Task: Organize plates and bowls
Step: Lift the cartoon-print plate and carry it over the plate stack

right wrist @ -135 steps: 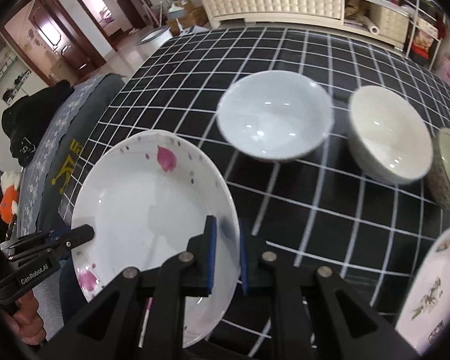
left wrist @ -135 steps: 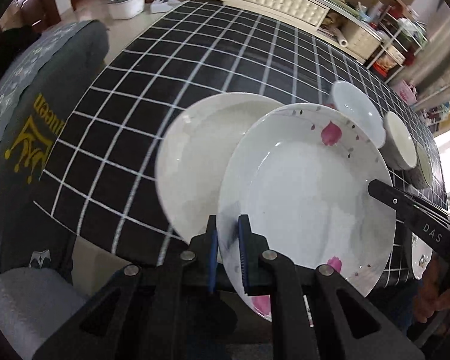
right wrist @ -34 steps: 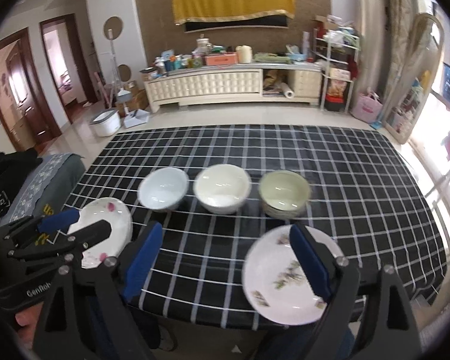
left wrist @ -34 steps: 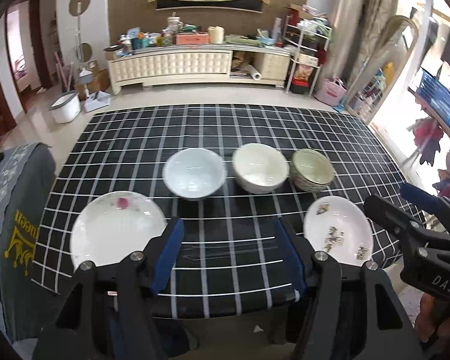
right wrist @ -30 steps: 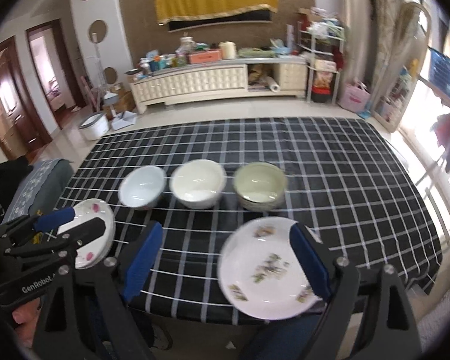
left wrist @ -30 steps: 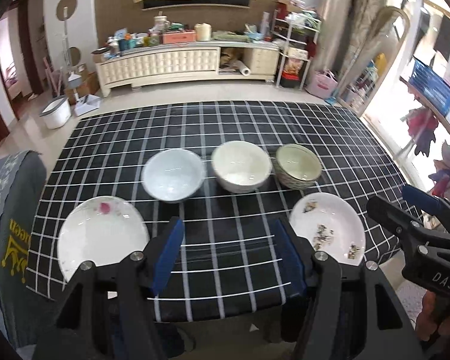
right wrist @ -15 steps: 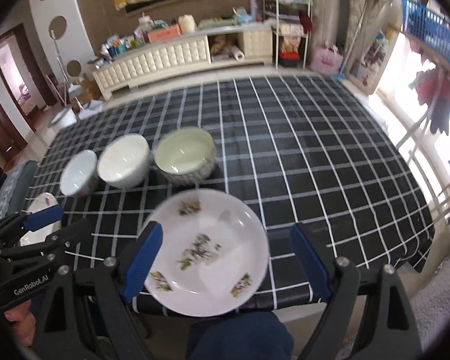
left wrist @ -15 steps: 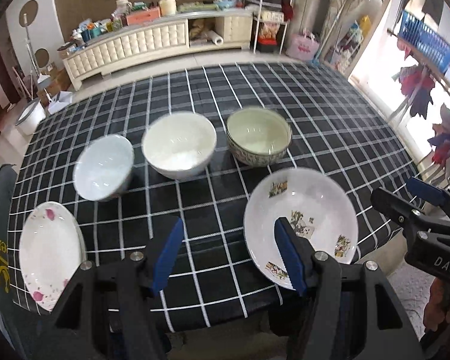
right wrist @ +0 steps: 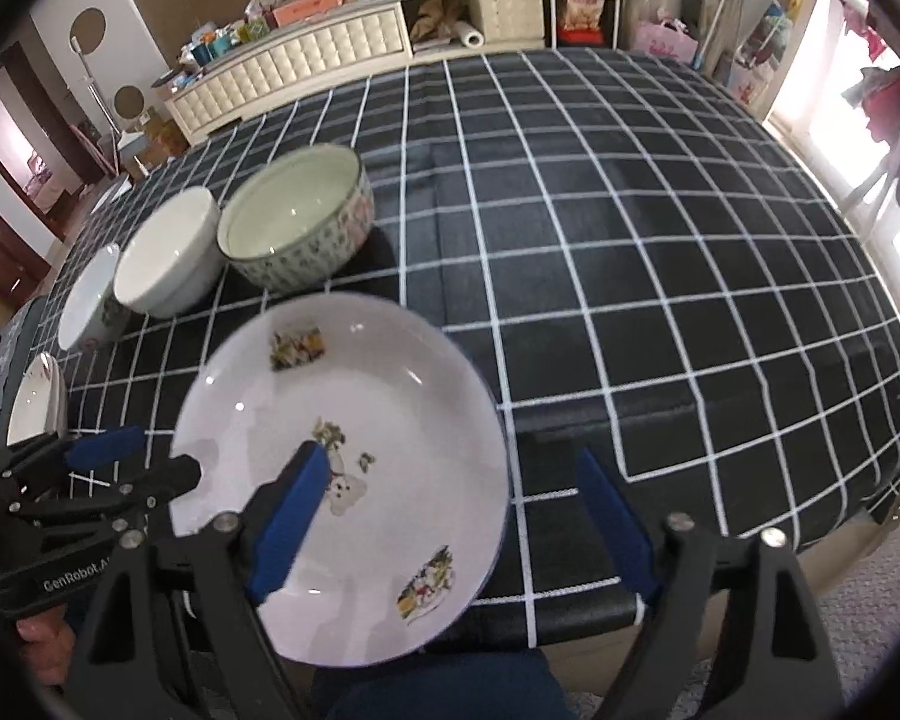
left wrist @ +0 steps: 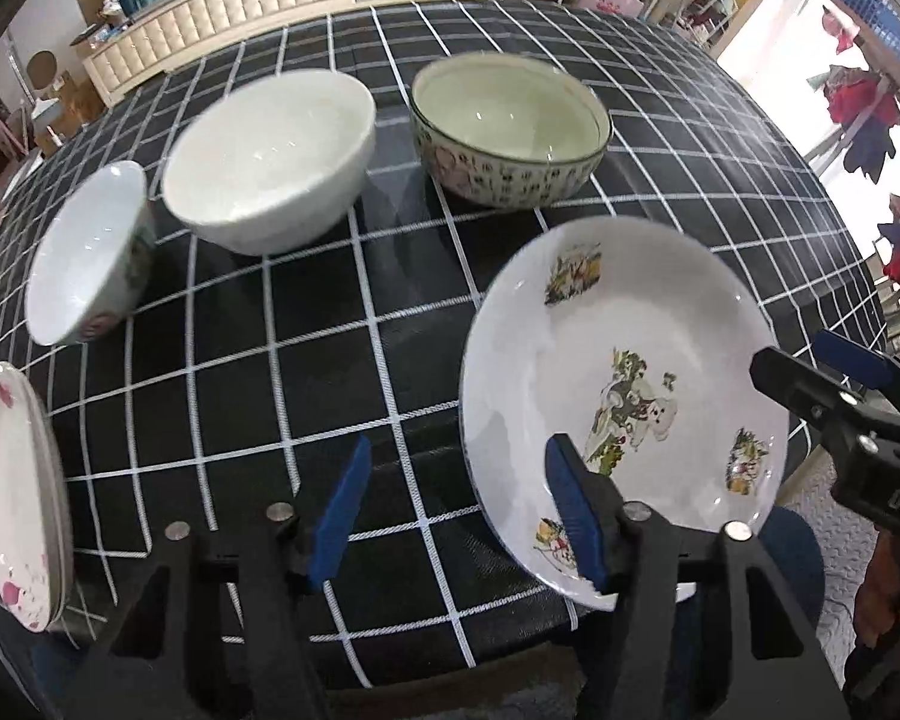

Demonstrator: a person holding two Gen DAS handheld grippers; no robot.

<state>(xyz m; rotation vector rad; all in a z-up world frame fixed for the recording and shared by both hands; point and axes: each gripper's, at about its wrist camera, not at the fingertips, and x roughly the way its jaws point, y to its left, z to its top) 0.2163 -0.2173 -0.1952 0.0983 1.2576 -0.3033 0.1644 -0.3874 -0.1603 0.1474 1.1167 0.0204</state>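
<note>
A round white plate w/ small flower pictures [left wrist: 624, 384] [right wrist: 354, 456] is seen lying at the near edge of the surface, a black cloth w/ white grid lines [left wrist: 342, 360] [right wrist: 630, 240]. The left gripper [left wrist: 456, 516] is held low at that edge w/ its blue fingers [left wrist: 573, 516] wide apart; the right one is in front of the plate's near left rim, the other is over the cloth. Nothing is held. The right gripper [right wrist: 450, 516] is also spread wide; its left finger is in front of the plate and its right finger is past the rim. Touching can't be told.

Three bowls are lined up farther back: a small white bowl [left wrist: 87, 258] on the left, a plain white bowl [left wrist: 270, 162] in the middle, a patterned bowl w/ a pale green inside [left wrist: 510, 126] [right wrist: 297, 228] on the right. A white plate w/ pink flowers [left wrist: 9, 498] is stacked on another plate at the near left.
</note>
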